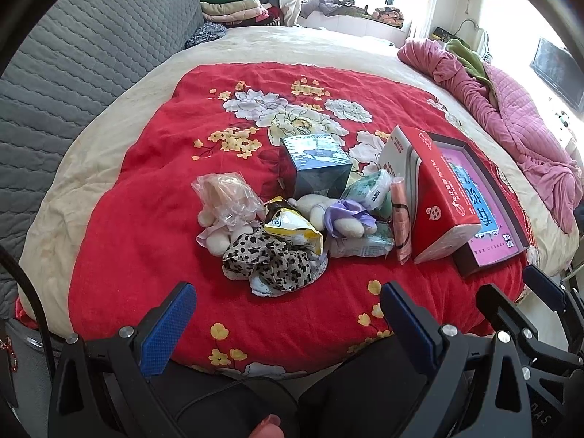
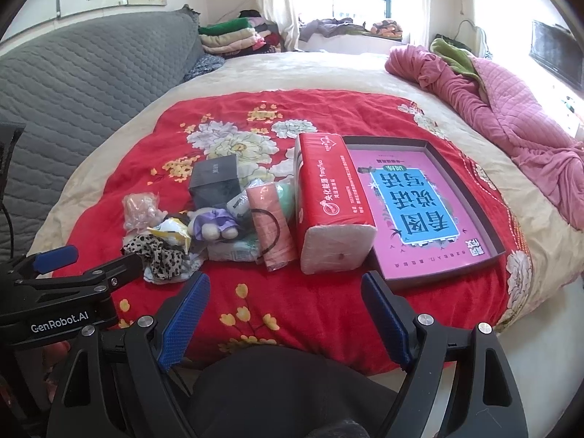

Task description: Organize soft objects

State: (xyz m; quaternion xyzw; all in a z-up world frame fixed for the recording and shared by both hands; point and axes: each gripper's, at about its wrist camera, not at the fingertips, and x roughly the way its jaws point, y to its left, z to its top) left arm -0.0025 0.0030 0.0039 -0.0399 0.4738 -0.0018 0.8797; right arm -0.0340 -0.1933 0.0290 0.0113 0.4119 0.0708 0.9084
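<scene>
A pile of soft things lies on the red floral blanket [image 1: 146, 219]: a leopard-print cloth [image 1: 270, 259], a plush toy with a purple bow [image 1: 335, 213], a bagged plush [image 1: 226, 197], a yellow snack bag [image 1: 295, 235] and a pink roll [image 1: 399, 219]. A red tissue pack [image 2: 330, 200] lies beside a shallow dark box [image 2: 434, 204] with a pink-and-blue base. My left gripper [image 1: 288, 325] is open and empty, short of the pile. My right gripper [image 2: 286, 314] is open and empty, near the bed's front edge. The leopard cloth [image 2: 164, 255] shows in the right wrist view too.
A dark cube box [image 1: 315, 166] stands behind the pile. A pink quilt [image 1: 511, 109] is bunched on the bed's right side. A grey quilted headboard [image 1: 73, 73] is at the left. Folded clothes [image 1: 233, 7] are stacked at the back.
</scene>
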